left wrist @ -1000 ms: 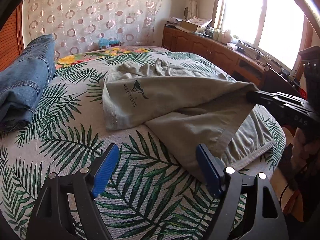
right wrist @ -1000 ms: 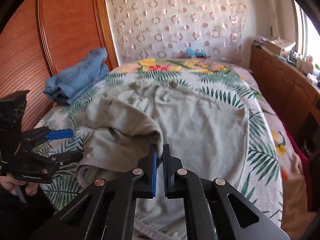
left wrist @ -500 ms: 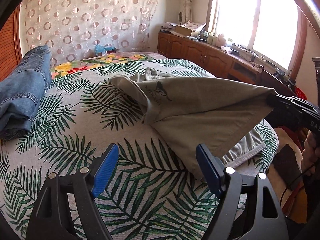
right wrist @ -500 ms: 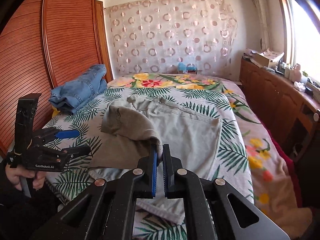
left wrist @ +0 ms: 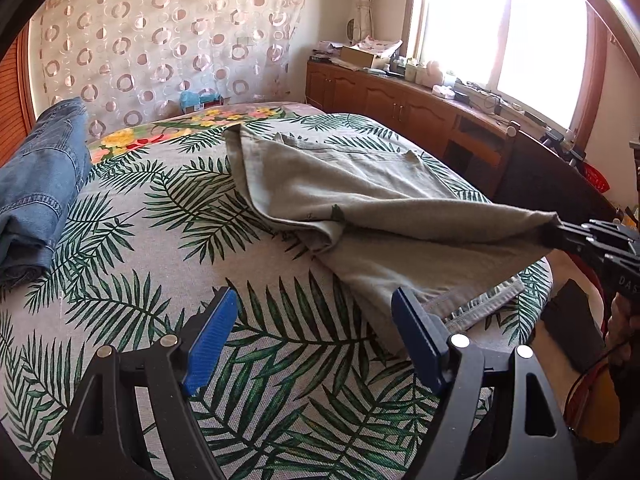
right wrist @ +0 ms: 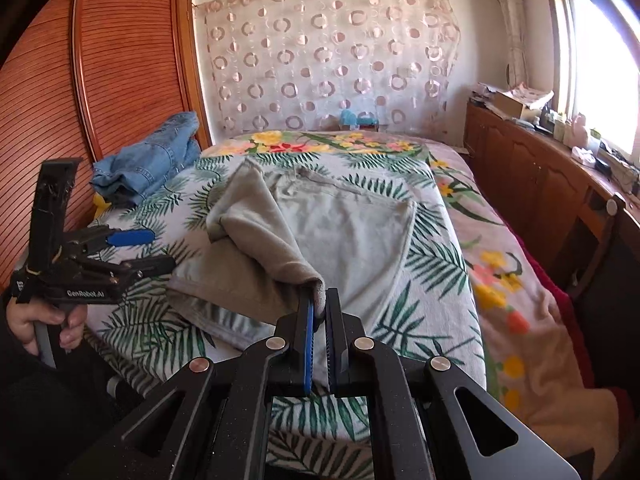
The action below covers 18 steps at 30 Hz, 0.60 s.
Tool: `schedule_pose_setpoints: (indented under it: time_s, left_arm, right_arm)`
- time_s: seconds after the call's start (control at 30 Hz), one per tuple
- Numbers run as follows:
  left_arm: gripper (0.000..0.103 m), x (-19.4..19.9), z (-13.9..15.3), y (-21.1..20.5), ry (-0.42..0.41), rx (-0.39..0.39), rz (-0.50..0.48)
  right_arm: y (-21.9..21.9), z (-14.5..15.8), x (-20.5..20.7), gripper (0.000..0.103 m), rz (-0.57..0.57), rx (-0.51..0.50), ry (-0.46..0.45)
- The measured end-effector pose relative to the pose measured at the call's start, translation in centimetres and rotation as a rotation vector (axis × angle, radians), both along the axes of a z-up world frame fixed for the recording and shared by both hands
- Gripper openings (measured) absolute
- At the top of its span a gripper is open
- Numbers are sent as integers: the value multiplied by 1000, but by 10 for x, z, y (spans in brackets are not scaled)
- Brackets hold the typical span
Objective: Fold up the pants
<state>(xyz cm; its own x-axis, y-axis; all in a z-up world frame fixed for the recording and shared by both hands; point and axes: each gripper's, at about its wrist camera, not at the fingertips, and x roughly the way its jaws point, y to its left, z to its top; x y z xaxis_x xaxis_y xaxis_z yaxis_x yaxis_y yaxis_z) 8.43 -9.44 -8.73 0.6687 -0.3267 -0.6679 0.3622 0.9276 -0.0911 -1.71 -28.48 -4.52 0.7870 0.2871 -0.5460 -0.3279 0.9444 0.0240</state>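
Sunlit bedroom, a bed under a palm-leaf cover filling both views; far to the left of the left gripper a heap of blue jeans lies against the wooden wardrobe, apart from the work; the left gripper hovers low over the near edge of the bed, its blue pads spread wide and holding nothing, probably waiting to take a second corner; ahead and to its right the grey pants lie across the bed, one layer lifted off the rest; the right gripper is clamped on that corner of cloth, pulling it up and toward the person, likely to carry one half over the other; a cabinet runs under the window at far right.
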Motion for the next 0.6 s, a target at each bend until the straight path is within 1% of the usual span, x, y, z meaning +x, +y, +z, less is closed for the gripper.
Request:
schedule_pose_setpoints:
  time_s: [0.13,0.3,0.4,0.6]
  left_arm:
    - [80,0,-2,-2,5,2,1]
    - [80,0,-3,-5,9,5,0]
    - [80,0,-4,-5,11,4,-2]
    - [80,1,-11,-11,25,19,-9]
  right_arm:
    - [-4,-4,-3,5,-5,-8,36]
    - [-8,-19,5,5,-7,-4,113]
    - [-8,-25,10,5,-5,1,140]
    - [-14,-22,11,5,-3,17,140]
